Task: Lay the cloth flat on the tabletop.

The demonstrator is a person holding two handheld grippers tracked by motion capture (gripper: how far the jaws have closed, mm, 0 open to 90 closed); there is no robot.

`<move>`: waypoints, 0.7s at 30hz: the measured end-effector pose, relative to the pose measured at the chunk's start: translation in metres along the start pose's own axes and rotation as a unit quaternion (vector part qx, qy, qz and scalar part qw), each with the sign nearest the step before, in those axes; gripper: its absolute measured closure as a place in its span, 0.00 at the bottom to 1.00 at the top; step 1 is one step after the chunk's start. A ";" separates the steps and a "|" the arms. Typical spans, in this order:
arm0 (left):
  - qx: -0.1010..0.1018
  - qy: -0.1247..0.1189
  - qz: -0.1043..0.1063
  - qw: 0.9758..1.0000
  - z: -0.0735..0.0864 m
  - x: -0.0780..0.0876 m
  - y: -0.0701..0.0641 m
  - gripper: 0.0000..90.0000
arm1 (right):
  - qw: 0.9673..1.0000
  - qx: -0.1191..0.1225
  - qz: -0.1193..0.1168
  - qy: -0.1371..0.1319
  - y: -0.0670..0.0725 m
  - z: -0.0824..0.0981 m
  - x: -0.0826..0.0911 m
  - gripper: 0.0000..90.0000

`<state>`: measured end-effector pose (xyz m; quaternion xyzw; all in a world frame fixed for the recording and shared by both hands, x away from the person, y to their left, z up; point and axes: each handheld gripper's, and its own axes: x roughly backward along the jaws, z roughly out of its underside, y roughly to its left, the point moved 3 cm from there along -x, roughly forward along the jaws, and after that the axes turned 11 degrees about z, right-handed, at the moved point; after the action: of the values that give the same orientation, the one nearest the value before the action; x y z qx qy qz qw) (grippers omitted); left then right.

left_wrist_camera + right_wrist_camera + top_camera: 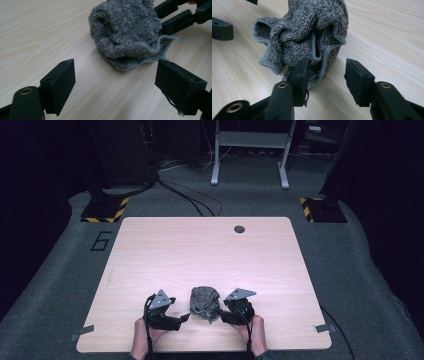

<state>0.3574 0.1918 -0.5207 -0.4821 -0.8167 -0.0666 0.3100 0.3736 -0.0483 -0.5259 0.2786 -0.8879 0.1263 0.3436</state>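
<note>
One grey cloth (204, 302) between two tools (181, 318) (221, 312), one table (200, 250).

Grey towel (307, 42): top cut off by the upper edge in both gripper views; its near fold hidden behind the left jaw of the right gripper (325, 77). Forearms: cut off at the high view's bottom edge. Floor cables (195, 200): too small to trace.
</note>
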 end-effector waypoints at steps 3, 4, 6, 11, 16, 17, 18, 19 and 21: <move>-0.016 0.006 0.005 1.000 -0.005 -0.009 -0.007 0.22 | 1.000 0.003 0.001 0.004 0.002 0.000 -0.004 0.67; -0.024 0.010 0.008 1.000 -0.007 -0.011 -0.010 0.23 | 1.000 0.006 0.002 0.006 0.002 0.000 -0.005 0.70; -0.033 0.012 0.005 0.999 -0.009 -0.017 -0.014 0.27 | 1.000 0.011 0.003 0.003 0.003 0.000 -0.006 0.74; -0.051 0.016 -0.010 0.998 -0.012 -0.026 -0.017 0.52 | 1.000 0.013 0.002 0.002 0.006 0.001 -0.008 0.84; -0.049 0.006 -0.004 0.999 -0.012 -0.027 -0.014 0.81 | 1.000 0.011 0.010 0.006 0.007 0.002 -0.009 0.89; -0.046 0.001 -0.006 0.999 -0.012 -0.027 -0.013 0.85 | 1.000 0.014 0.010 0.005 0.007 0.002 -0.009 0.90; -0.046 0.000 -0.005 0.999 -0.012 -0.026 -0.012 0.87 | 1.000 0.014 0.011 0.003 0.007 0.002 -0.009 0.90; -0.044 -0.006 -0.007 0.999 -0.012 -0.025 -0.011 0.89 | 1.000 0.019 0.013 0.003 0.006 0.002 -0.008 0.91; -0.043 -0.009 -0.008 0.999 -0.012 -0.022 -0.010 0.91 | 1.000 0.012 0.017 0.001 0.005 0.002 -0.006 0.92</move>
<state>0.3617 0.1650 -0.5221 -0.4892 -0.8197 -0.0999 0.2807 0.3735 -0.0425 -0.5319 0.2675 -0.8906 0.1432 0.3387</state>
